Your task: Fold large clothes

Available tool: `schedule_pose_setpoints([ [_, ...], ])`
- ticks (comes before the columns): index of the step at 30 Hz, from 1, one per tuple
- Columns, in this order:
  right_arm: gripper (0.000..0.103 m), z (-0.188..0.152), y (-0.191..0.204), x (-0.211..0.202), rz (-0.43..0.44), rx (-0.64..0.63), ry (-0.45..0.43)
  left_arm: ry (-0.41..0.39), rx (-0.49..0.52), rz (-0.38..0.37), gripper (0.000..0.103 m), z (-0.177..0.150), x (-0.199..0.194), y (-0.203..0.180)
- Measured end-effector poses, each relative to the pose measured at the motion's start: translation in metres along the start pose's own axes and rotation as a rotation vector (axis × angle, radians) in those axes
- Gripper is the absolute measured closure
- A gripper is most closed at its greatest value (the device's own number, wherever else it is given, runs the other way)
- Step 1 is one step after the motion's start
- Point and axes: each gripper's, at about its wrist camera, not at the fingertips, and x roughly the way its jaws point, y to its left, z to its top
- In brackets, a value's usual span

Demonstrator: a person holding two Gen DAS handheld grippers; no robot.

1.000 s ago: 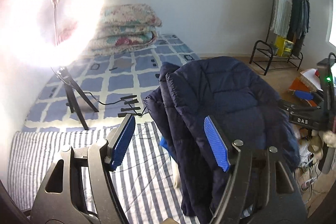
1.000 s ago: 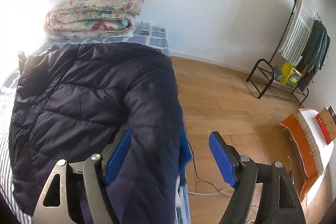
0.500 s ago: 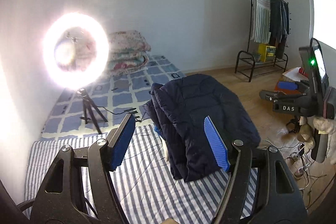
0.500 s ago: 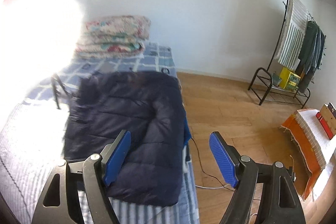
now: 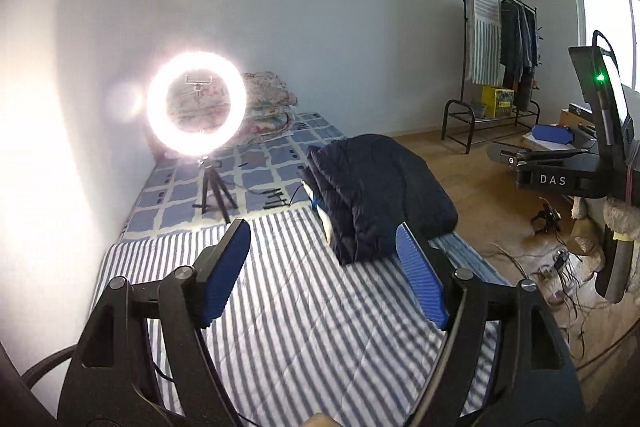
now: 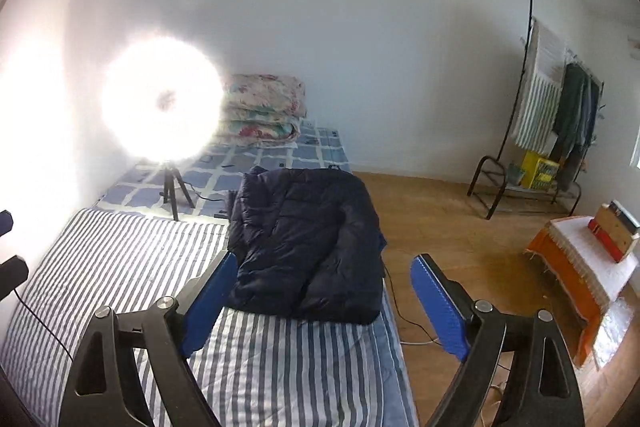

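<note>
Both grippers retreated; folded jacket [image 6: 308, 243] lies ahead, seemingly untouched.

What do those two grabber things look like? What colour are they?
Both look alike. The left gripper and the right gripper each have a black frame with triangle-shaped holes and small silver round bolts. The jaws on each are two flat blue pads with tiny ridges. In the left wrist view the right gripper's side shows too, with white letters "DAS" and a little green light.
</note>
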Motion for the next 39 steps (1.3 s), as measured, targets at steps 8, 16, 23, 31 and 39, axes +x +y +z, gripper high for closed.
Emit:
schedule_pose_setpoints([
  [8, 0.004, -0.049, 0.033, -0.055, 0.019, 0.036, -0.03, 0.022, -0.018, -0.007, 0.02, -0.045, -0.055, 0.004],
  [16, 0.002, -0.081, 0.05, -0.061, 0.009, 0.054, -0.028, 0.018, -0.062, 0.035, 0.011, -0.077, -0.07, 0.013],
  [23, 0.0, -0.1, 0.05, -0.059, 0.003, 0.088, -0.035, 0.049, -0.03, 0.059, 0.006, -0.101, -0.063, 0.014],
  [31, 0.0, -0.111, 0.049, -0.062, 0.008, 0.096, -0.026, 0.07, -0.007, 0.058, 0.002, -0.117, -0.07, 0.006],
  [39, 0.0, -0.114, 0.043, -0.063, 0.0, 0.114, -0.019, 0.076, 0.004, 0.073, 0.0, -0.119, -0.077, 0.001],
])
